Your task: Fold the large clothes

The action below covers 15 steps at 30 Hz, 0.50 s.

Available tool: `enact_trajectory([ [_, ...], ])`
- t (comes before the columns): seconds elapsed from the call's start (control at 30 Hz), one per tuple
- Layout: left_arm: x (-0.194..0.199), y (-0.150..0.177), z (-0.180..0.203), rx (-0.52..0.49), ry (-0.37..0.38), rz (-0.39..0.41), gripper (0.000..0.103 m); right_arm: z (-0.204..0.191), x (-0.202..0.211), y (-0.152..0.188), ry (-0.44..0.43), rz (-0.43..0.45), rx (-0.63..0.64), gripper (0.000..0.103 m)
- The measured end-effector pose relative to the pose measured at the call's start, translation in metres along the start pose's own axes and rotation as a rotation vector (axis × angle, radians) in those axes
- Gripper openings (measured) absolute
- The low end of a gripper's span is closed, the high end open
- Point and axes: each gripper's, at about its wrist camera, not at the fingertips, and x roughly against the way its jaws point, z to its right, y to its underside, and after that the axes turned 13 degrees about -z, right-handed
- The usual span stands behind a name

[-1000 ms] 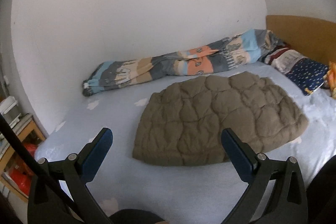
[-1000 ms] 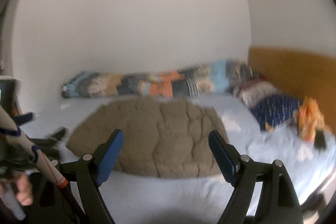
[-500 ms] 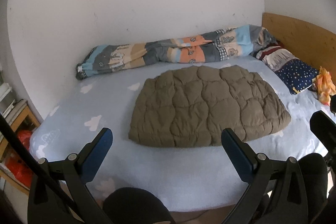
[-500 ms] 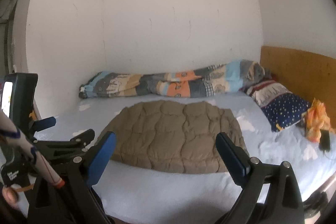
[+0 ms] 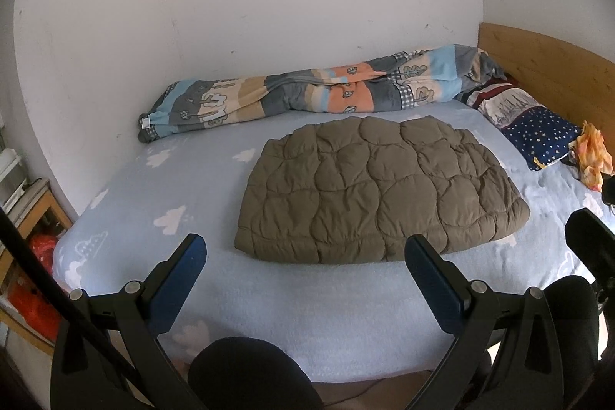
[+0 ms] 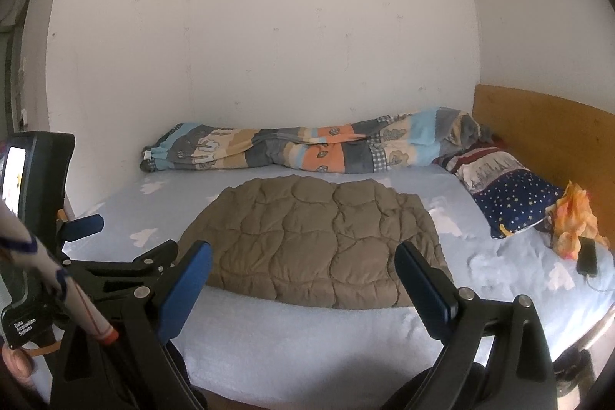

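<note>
At far left a wooden shelf (image 5: pixel 36 214) stands beside the bed (image 5: pixel 200 202). The left gripper (image 5: pixel 303 269) hangs released over the bed's near edge, holding nothing. The brown quilted jacket (image 5: pixel 378 191) lies flat mid-mattress, apparently already folded into a compact pad; the striped duvet (image 5: pixel 307 91) lies rolled along the wall behind it. The right gripper (image 6: pixel 303 273) is likewise spread and empty. A starry pillow (image 6: pixel 511 196) sits at right. Judged from this, folding looks near done; any next move needs both grippers reaching the near hem.
</note>
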Motion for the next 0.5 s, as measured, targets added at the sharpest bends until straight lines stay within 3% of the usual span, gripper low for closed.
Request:
enact_trajectory([
  [0.5, -0.017, -0.001, 0.004, -0.009, 0.017, -0.049, 0.103, 0.0, -0.007, 0.002, 0.012, -0.038, -0.011, 0.098],
])
